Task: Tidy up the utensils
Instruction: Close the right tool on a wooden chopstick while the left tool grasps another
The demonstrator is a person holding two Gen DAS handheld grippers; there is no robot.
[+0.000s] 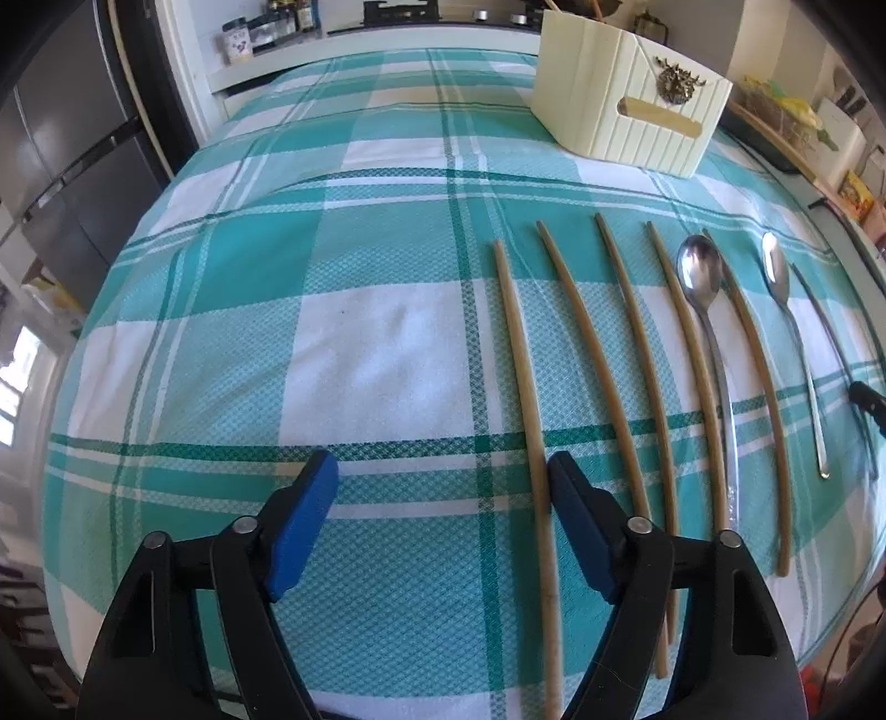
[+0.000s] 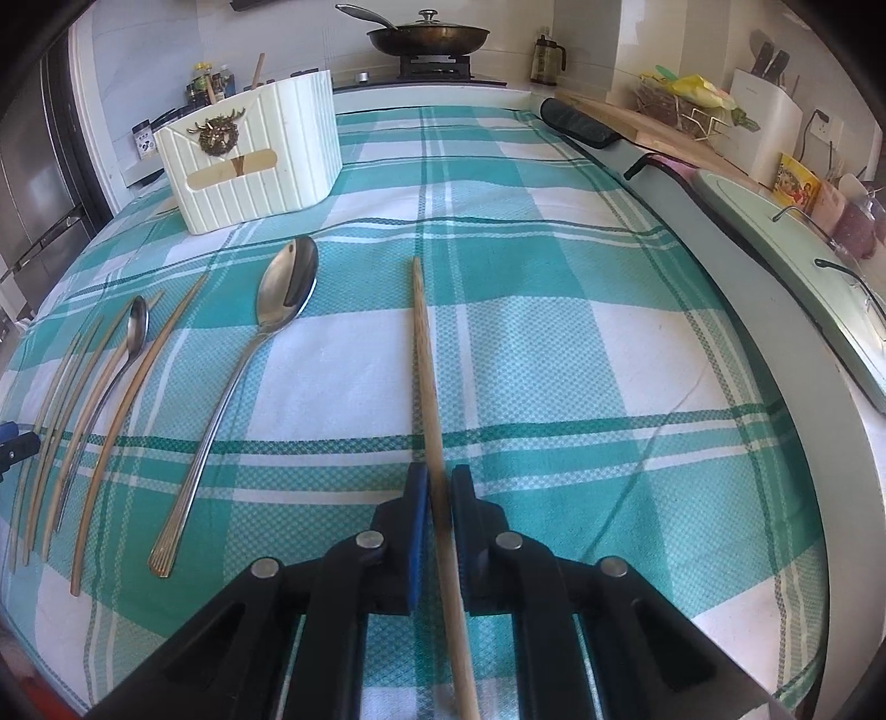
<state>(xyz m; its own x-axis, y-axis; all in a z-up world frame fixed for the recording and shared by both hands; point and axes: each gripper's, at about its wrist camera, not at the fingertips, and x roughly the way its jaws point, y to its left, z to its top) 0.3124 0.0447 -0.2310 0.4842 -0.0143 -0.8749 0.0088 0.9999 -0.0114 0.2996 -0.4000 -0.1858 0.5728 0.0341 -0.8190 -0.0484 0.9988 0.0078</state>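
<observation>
Several tan chopsticks (image 1: 626, 354) and two metal spoons (image 1: 700, 271) lie side by side on the teal checked cloth (image 1: 354, 343). My left gripper (image 1: 443, 476) is open low over the cloth, and the leftmost chopstick (image 1: 526, 387) runs between its jaws, against the right finger. My right gripper (image 2: 438, 487) is shut on a chopstick (image 2: 426, 360) that points away along the cloth. A large spoon (image 2: 282, 293) and the other utensils (image 2: 99, 376) lie to its left. A cream utensil holder (image 1: 626, 105) stands at the far side; it also shows in the right wrist view (image 2: 255, 155).
A stove with a lidded pan (image 2: 429, 36) stands behind the table. A counter with a knife block (image 2: 767, 119), baskets and packets runs along the right. A fridge (image 1: 61, 144) is at the left. The right gripper's tip (image 1: 869, 399) shows at the right edge.
</observation>
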